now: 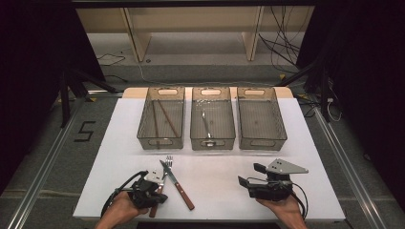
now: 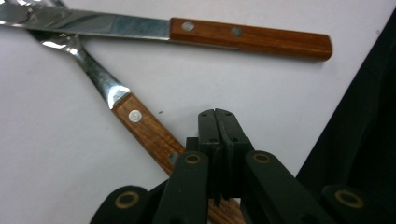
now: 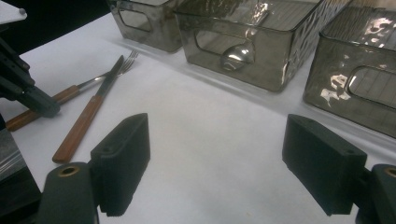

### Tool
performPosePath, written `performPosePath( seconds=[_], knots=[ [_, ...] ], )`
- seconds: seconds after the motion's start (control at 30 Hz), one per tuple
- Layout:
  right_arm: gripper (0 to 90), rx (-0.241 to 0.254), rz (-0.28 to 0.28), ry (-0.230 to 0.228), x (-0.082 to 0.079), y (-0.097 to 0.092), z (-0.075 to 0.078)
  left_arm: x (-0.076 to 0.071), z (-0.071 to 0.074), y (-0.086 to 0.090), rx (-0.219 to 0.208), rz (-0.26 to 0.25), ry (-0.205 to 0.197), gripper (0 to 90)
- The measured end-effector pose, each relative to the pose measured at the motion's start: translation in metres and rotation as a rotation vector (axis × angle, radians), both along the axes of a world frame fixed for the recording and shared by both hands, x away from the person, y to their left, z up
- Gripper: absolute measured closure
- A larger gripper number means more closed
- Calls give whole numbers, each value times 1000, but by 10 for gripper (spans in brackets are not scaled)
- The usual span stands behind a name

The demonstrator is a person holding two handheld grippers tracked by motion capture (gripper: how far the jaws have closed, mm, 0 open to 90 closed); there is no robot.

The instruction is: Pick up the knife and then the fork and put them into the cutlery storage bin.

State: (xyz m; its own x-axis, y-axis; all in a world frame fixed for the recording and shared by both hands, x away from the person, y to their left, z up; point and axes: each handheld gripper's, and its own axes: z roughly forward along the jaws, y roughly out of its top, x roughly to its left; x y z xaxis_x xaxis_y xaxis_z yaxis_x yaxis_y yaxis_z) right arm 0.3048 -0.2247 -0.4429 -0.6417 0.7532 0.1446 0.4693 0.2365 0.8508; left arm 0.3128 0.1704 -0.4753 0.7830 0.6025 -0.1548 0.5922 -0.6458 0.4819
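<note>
The left gripper [image 1: 152,190] sits low over the white tabletop [image 1: 215,191] with its fingers [image 2: 217,128] pressed together, nothing between them; in the left gripper view they rest right above the wooden handle of a fork [image 2: 140,126], which passes beneath them, though whether they touch it cannot be told. Just beyond those fingers a knife [image 2: 247,38] with a wooden handle lies across the fork, its blade crossing over the fork's neck. In the high view the fork [image 1: 165,174] and knife [image 1: 179,186] lie crossed just beside the left hand [image 1: 122,210]. The right gripper [image 1: 260,181], held in the right hand [image 1: 282,207], has its fingers [image 3: 123,161] spread wide and empty above bare tabletop. Ahead of those fingers stand three clear bins in a row: the middle bin [image 3: 261,42] holds a spoon [image 3: 238,53], the right bin [image 3: 359,70] is beside it, and the left bin [image 1: 161,118] holds two chopsticks [image 1: 167,118].
</note>
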Motion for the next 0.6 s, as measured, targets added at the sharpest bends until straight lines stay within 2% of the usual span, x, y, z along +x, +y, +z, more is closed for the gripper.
performPosePath(
  seconds=[0.23,0.47,0.6],
  knots=[
    [241,-1,0,4,0,0,0,6,2,15,59,53,-19,886],
    [241,-4,3,7,0,0,0,13,3,25,78,95,-43,886],
    [241,-4,3,6,0,0,0,15,3,29,80,104,-43,886]
  ],
)
